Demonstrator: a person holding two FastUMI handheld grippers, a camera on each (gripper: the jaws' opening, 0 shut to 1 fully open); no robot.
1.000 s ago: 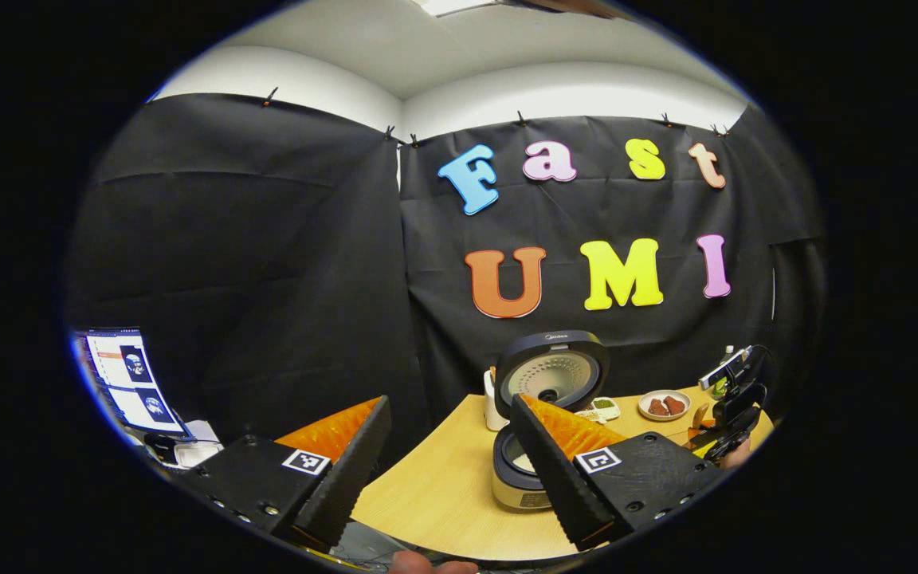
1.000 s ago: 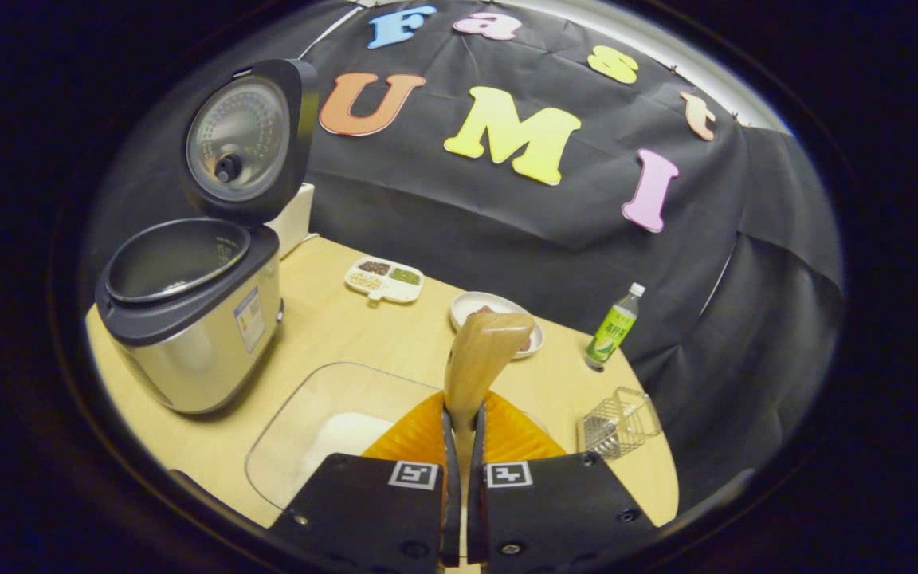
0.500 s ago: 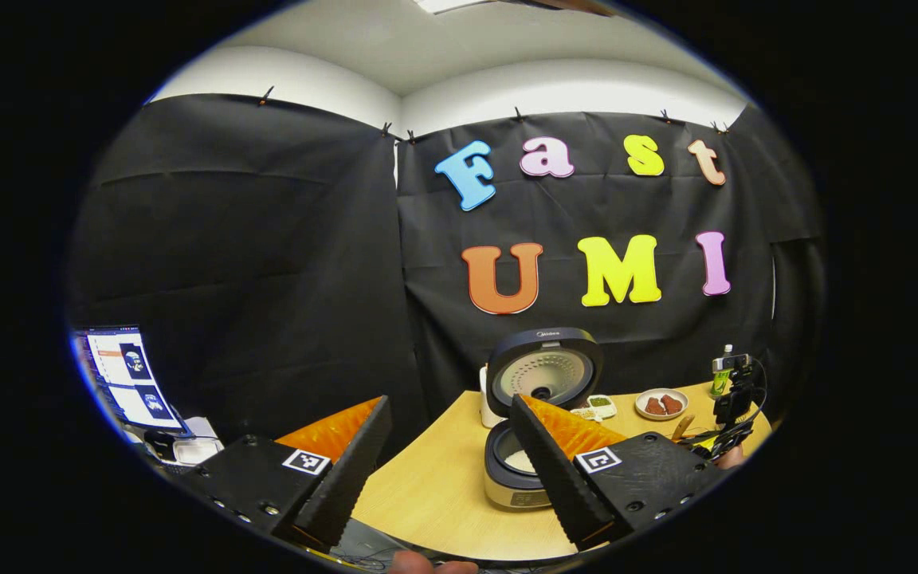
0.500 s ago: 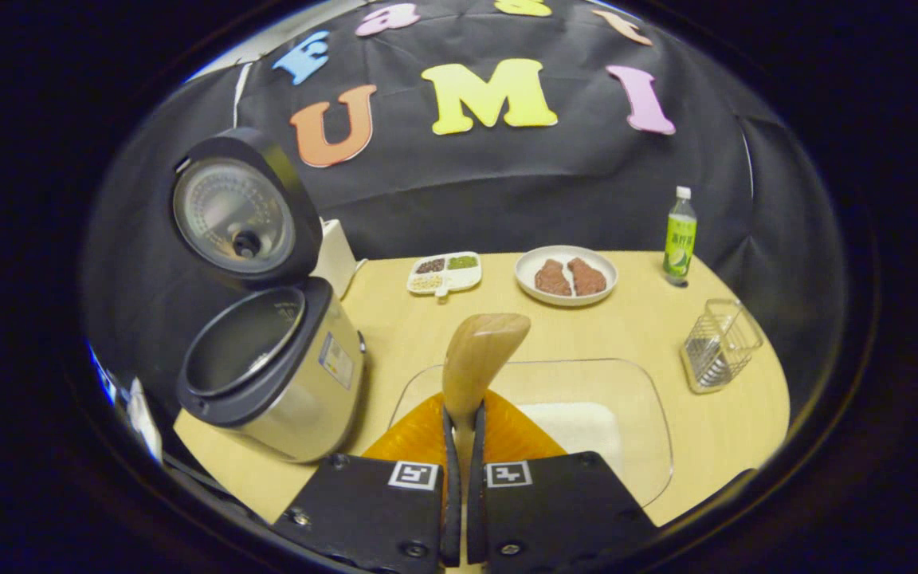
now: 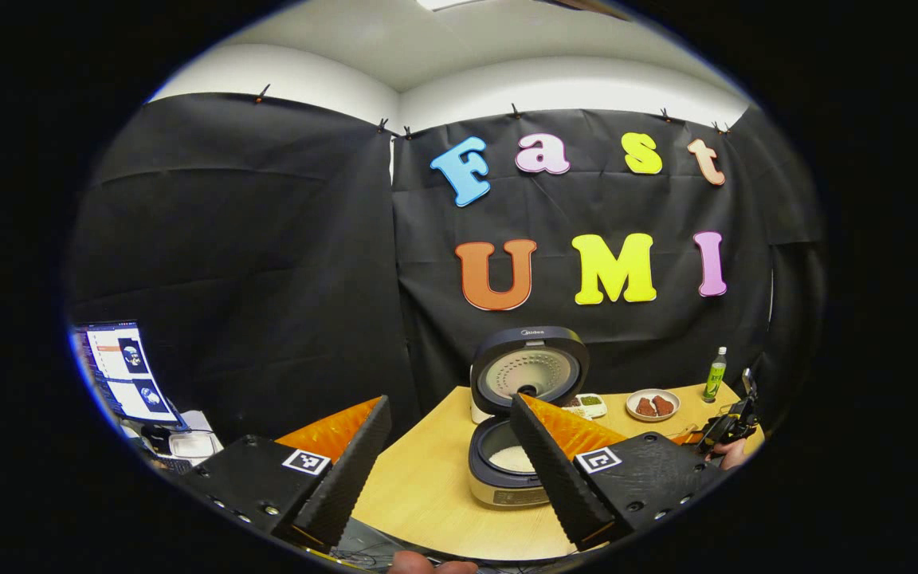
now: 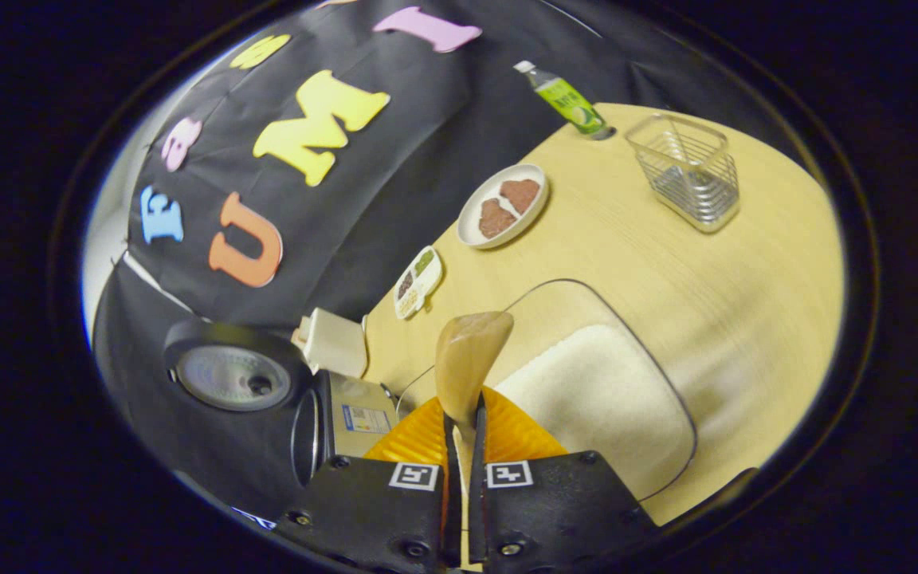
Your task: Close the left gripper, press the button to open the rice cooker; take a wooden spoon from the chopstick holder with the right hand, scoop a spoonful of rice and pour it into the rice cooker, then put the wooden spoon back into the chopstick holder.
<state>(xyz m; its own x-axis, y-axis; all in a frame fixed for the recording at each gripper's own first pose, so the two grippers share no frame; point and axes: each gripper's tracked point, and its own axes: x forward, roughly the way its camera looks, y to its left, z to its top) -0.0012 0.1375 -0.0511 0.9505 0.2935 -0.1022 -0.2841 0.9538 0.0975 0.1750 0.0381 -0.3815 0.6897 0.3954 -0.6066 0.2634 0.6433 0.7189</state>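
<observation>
In the left gripper view my left gripper [image 5: 449,403] is open and empty, held back from the table's near edge. Beyond it the rice cooker [image 5: 507,478] stands with its lid [image 5: 529,371] up and white rice [image 5: 511,459] in the pot. The right gripper [image 5: 734,421], held by a hand, shows small at the far right. In the right gripper view my right gripper [image 6: 463,422] is shut on the wooden spoon [image 6: 467,355], whose bowl hangs over the left rim of the glass dish of rice [image 6: 594,391]. The open rice cooker [image 6: 347,410] lies at lower left. The wire chopstick holder [image 6: 686,171] stands at upper right.
On the wooden table [image 6: 746,263] are a plate of brown pieces [image 6: 503,207], a small divided tray [image 6: 417,281], a green bottle [image 6: 566,100] and a white box [image 6: 331,343] behind the cooker. A laptop screen [image 5: 120,371] glows off the table's left.
The right gripper has swung away from the cooker with the spoon and rolled, so its view now tilts over the rice dish. The left gripper has stayed open, almost still.
</observation>
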